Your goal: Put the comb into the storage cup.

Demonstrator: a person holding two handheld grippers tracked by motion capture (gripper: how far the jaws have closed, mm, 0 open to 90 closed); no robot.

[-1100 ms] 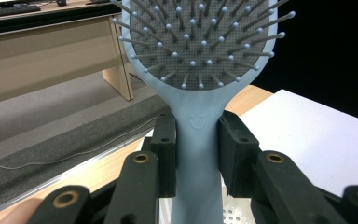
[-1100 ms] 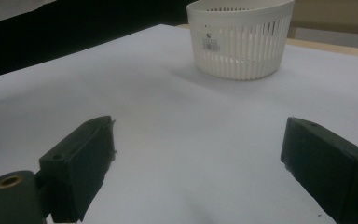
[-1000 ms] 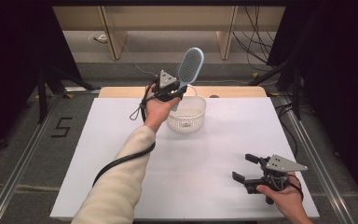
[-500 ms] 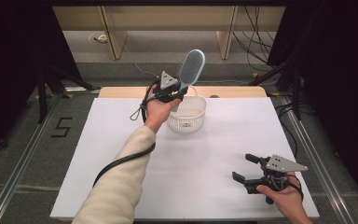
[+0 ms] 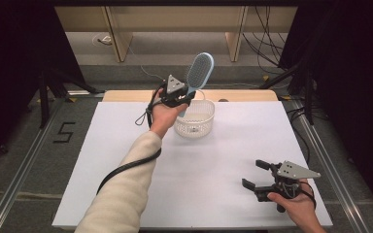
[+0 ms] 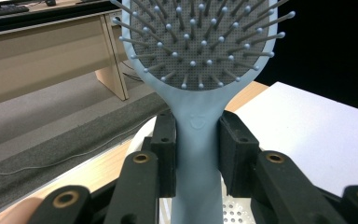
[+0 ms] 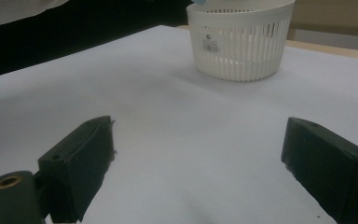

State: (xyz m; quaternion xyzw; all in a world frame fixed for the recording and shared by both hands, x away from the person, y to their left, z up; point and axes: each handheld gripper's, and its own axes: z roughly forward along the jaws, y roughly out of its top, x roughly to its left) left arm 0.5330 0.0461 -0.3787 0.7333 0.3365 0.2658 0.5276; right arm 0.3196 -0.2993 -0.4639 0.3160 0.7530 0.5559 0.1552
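Firmly, left tool clamps hairbrush handle; right tool wide open.

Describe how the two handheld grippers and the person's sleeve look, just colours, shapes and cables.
Both the left gripper and the right gripper are black, each topped by a grey three-cornered plate. Their jaws are blocky black pads on arms with brass-coloured rivets. A black cable trails from the left one along a cream long sleeve. The right hand shows no sleeve.

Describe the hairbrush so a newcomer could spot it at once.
Start at the white table and look toward its far edge, where a white slotted basket stands. Just above it, the left gripper clamps the hairbrush by its handle. It's pale blue, with an oval, bristled head pointing up.
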